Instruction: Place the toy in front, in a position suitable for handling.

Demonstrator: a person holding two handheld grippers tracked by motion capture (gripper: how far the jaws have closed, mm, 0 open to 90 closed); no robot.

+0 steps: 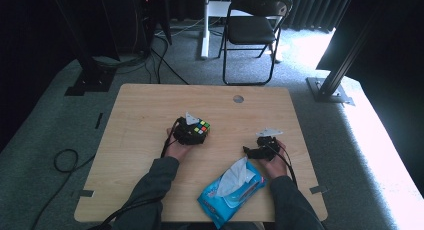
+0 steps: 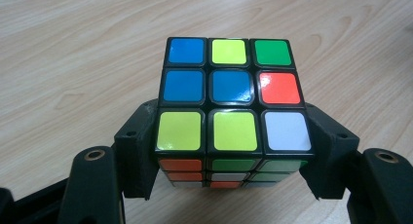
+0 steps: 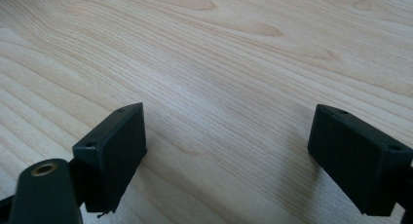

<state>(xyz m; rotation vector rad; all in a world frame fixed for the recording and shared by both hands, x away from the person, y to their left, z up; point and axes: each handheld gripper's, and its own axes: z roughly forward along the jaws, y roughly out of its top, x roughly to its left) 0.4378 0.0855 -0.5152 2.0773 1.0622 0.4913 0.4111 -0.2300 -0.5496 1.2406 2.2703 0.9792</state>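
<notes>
The left gripper (image 2: 234,151) was clamped on the puzzle cube (image 2: 233,107) at frame centre of the left gripper view. The right gripper (image 3: 224,151) stood with jaws apart over the bare table (image 3: 219,53).

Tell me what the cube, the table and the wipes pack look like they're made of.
Cube: probably hard plastic, black body with glossy coloured squares that catch reflections. Table: light wood or wood-look laminate, matte, with visible grain. Wipes pack: soft blue plastic film, crinkled and shiny, a white wipe poking out.
</notes>
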